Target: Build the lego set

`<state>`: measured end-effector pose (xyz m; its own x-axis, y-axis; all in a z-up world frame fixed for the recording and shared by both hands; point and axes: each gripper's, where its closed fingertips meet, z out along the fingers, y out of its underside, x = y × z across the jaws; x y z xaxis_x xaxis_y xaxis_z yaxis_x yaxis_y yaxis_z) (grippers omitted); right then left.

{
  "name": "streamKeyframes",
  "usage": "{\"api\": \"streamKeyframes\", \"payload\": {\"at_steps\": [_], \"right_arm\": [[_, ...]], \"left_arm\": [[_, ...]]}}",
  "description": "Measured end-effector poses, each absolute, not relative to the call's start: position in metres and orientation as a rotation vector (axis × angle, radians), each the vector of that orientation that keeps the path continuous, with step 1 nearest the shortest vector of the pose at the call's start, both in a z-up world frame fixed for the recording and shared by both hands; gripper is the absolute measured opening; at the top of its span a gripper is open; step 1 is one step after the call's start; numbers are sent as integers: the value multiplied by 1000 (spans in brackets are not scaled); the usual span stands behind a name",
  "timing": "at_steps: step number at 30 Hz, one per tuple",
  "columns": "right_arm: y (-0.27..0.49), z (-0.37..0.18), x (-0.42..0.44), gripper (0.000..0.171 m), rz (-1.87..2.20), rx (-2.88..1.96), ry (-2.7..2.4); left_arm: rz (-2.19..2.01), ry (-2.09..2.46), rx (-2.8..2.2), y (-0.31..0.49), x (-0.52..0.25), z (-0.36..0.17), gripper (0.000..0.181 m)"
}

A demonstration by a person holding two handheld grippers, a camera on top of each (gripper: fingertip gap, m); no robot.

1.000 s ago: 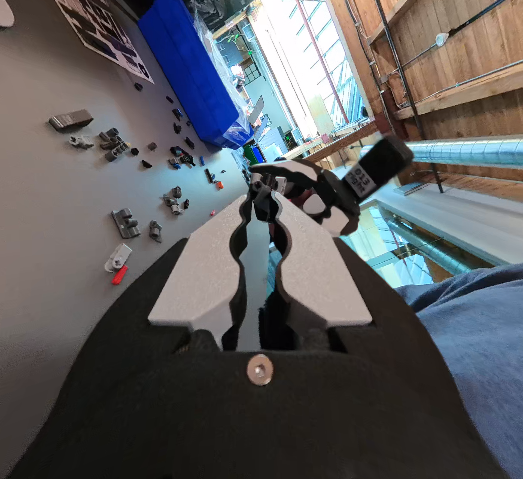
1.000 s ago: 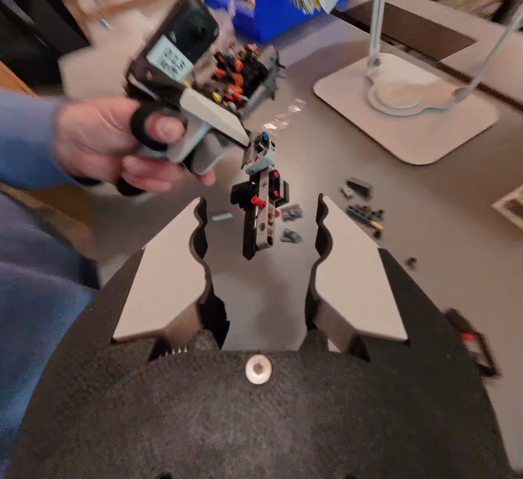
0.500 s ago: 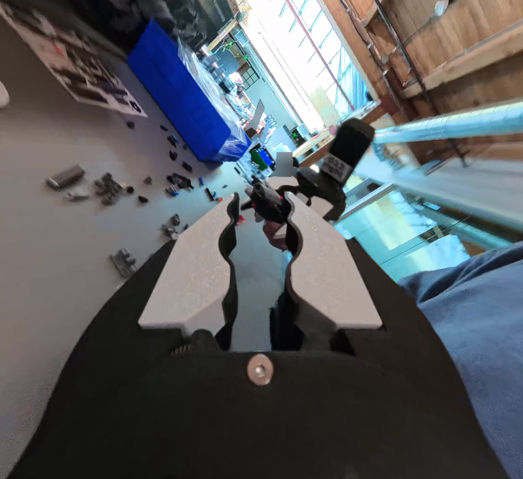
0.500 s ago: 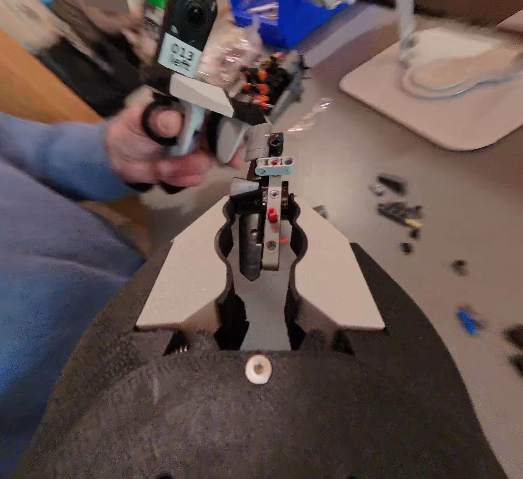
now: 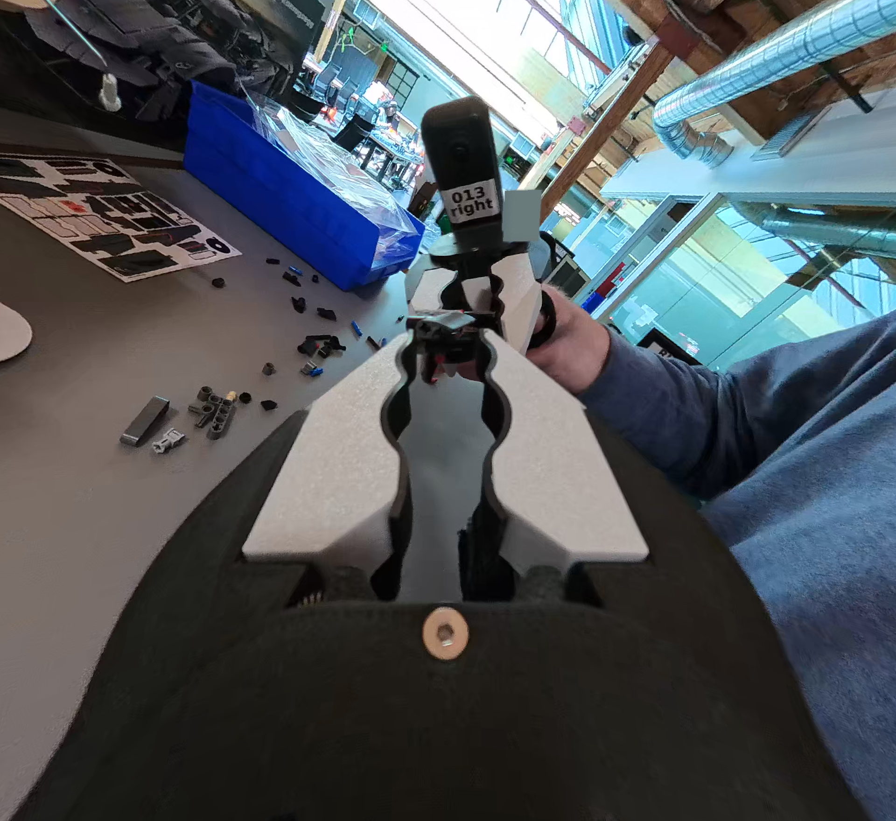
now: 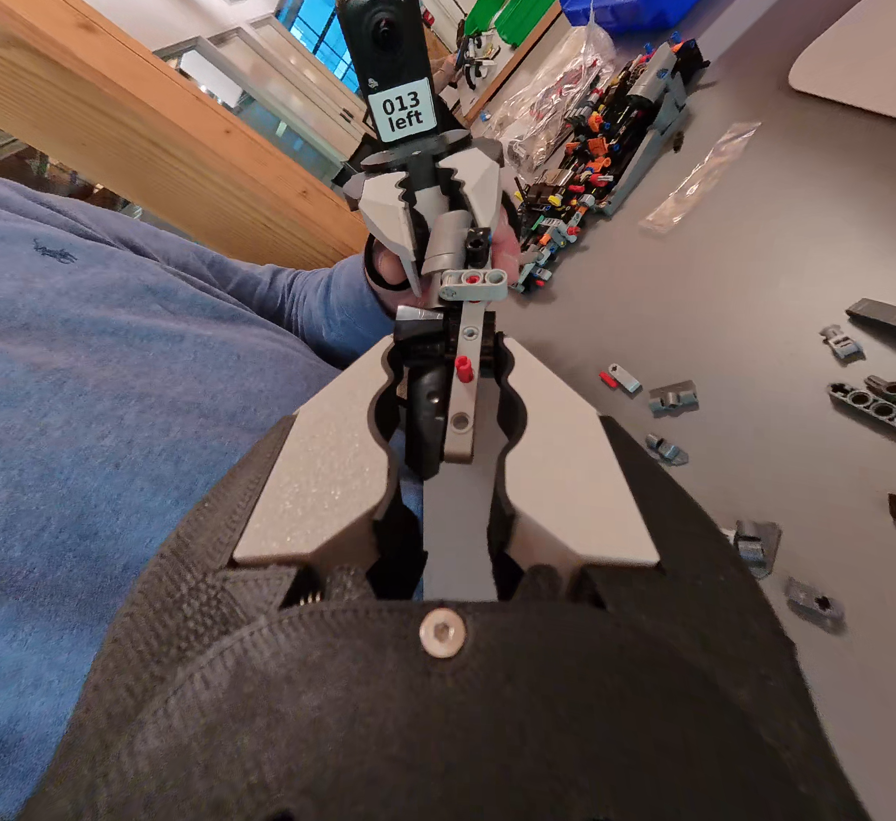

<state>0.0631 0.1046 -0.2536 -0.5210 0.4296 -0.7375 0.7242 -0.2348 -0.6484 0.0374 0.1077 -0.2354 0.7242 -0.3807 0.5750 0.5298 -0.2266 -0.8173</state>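
Observation:
A small lego assembly [image 6: 463, 390] of black parts, a grey beam and a red pin is held in the air between both grippers. My right gripper [image 6: 448, 356] is shut on its lower part. My left gripper [image 5: 446, 346] has the assembly's other end [image 5: 443, 325] between its fingertips, jaws a little apart and shut on it. The two grippers face each other tip to tip. The right gripper shows in the left wrist view [image 5: 465, 308] and the left gripper in the right wrist view [image 6: 446, 235], each held by a hand.
Loose lego parts [image 5: 213, 414] lie on the grey table [image 5: 97, 361], with a sticker sheet [image 5: 106, 220] and a blue bin [image 5: 291, 206] behind. A larger lego build [image 6: 620, 133], plastic bags [image 6: 548, 85], more loose parts [image 6: 674, 397] and a white base [image 6: 863, 60] lie beyond. Both grippers' tips are close together, under 4 cm apart. The larger lego build [image 6: 620, 133] sits 25 cm or so from the ends of my left fingers.
My right gripper was open below the assembly, then moved up and shut on its lower part. My left gripper has turned to face the right one, its jaws a bit wider.

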Motion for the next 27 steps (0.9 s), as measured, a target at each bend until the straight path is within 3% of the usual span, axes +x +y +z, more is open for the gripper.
{"api": "streamKeyframes", "payload": {"at_steps": [6, 20, 27], "right_arm": [[99, -254, 59, 35, -1825, 1356, 1756], [96, -253, 39, 35, -1813, 1313, 1805], [102, -324, -4, 35, -1536, 1454, 2228]], "left_arm": [[-845, -159, -1563, 103, 32, -234, 14], [-741, -285, -1513, 77, 2, -231, 33], [-578, -368, -1563, 38, -23, -244, 36]]}}
